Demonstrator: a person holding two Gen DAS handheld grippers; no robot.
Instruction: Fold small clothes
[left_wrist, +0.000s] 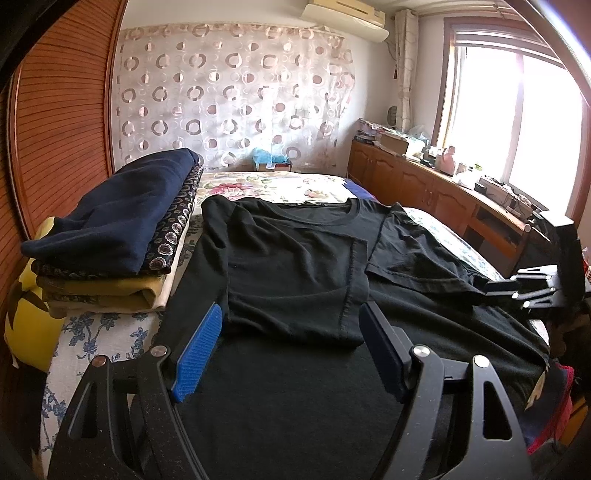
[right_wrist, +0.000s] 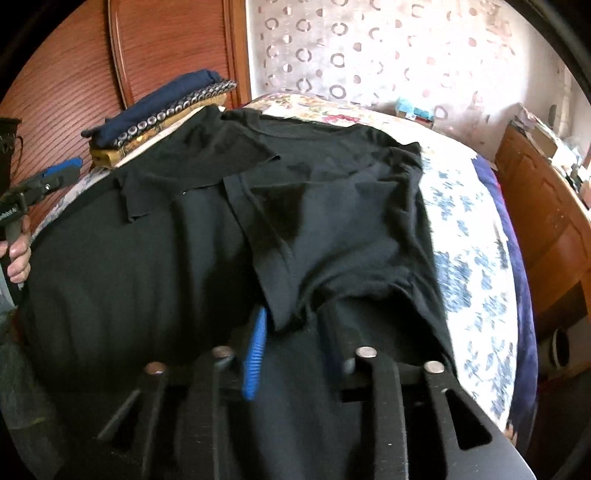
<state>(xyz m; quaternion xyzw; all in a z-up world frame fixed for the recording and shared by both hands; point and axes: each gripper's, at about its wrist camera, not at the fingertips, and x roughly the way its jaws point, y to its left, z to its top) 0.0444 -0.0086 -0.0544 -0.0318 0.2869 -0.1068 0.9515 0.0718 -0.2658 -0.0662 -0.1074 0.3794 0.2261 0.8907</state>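
A black T-shirt (left_wrist: 295, 387) (right_wrist: 147, 266) lies spread on the bed, neck away from me. Its left sleeve (left_wrist: 291, 291) (right_wrist: 192, 173) is folded in over the chest. My left gripper (left_wrist: 291, 332) hovers open over the lower body of the shirt, nothing between its blue pads (left_wrist: 199, 354); it also shows in the right wrist view (right_wrist: 59, 173), held by a hand (right_wrist: 18, 254). My right gripper (right_wrist: 293, 314) (left_wrist: 491, 288) sits at the right sleeve (right_wrist: 332, 229) (left_wrist: 417, 251). The sleeve's hem corner hangs between its fingers, with a visible gap to the blue pad (right_wrist: 255, 354).
A stack of folded clothes (left_wrist: 110, 229) (right_wrist: 159, 114), navy on top, stands at the bed's left beside the wooden wardrobe (left_wrist: 55, 129). The floral sheet (left_wrist: 92, 339) (right_wrist: 472, 258) shows around the shirt. A cluttered wooden cabinet (left_wrist: 424, 184) (right_wrist: 546, 206) runs along the right.
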